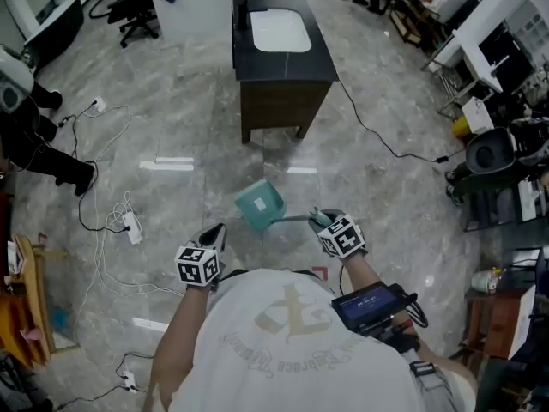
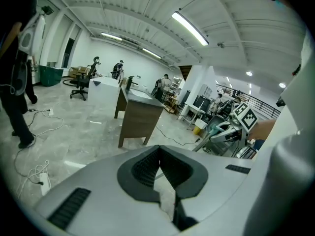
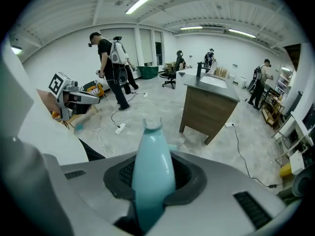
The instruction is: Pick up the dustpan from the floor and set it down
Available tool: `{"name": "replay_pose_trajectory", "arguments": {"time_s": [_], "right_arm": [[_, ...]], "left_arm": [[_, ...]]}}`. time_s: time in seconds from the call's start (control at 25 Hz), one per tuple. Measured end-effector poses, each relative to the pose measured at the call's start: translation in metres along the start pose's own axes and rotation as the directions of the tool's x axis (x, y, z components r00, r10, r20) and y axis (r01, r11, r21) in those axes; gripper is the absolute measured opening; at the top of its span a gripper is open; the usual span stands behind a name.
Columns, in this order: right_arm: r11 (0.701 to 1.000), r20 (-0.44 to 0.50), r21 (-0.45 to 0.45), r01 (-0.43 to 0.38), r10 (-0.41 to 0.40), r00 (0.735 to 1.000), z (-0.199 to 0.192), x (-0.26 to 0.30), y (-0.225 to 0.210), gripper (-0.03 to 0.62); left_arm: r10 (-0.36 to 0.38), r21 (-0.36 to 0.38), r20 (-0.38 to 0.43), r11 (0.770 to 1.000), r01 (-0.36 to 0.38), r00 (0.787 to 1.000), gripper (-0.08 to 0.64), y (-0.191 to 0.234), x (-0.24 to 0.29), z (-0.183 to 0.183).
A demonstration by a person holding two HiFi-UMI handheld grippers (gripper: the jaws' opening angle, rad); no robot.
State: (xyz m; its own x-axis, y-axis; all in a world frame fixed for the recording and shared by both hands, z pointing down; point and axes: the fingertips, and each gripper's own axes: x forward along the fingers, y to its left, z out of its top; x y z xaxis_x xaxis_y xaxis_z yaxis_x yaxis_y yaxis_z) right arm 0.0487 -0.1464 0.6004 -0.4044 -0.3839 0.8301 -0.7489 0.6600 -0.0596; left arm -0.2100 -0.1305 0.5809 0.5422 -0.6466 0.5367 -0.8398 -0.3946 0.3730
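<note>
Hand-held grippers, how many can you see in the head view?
2. The left hand-held gripper is lower left, shut and empty. The right hand-held gripper is beside it, clamped on the teal dustpan by its handle. None seems hidden.

A shiny grey floor point(image 1: 189, 101) is spreading across the big room. A dark wooden cabinet point(image 1: 283, 93) with a white sink point(image 1: 280, 31) is standing on it. White cables point(image 1: 107, 230) are lying on the floor. A black chair point(image 1: 137, 15) is sitting far back. Long lights point(image 2: 189, 27) are glowing on the white ceiling point(image 2: 147, 18).
</note>
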Motion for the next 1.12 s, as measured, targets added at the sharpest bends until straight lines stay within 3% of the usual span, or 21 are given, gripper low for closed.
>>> {"name": "replay_pose_trajectory", "arguments": {"time_s": [0.4, 0.88, 1.12], "right_arm": [[0.991, 0.001, -0.122, -0.052, 0.052, 0.999, 0.056, -0.004, 0.038, 0.098], [0.991, 0.037, -0.109, -0.083, 0.087, 0.995, 0.083, -0.01, 0.064, 0.098], [0.99, 0.029, -0.129, -0.059, 0.064, 0.998, 0.091, -0.004, 0.067, 0.098]], "left_arm": [[0.017, -0.031, 0.029, 0.999, -0.016, 0.999, 0.012, 0.028, -0.03, 0.001], [0.005, 0.046, 0.015, 0.999, -0.006, 1.0, 0.012, 0.045, -0.039, 0.005], [-0.013, 0.001, 0.031, 1.0, 0.013, 0.999, 0.012, 0.053, -0.036, 0.007]]}}
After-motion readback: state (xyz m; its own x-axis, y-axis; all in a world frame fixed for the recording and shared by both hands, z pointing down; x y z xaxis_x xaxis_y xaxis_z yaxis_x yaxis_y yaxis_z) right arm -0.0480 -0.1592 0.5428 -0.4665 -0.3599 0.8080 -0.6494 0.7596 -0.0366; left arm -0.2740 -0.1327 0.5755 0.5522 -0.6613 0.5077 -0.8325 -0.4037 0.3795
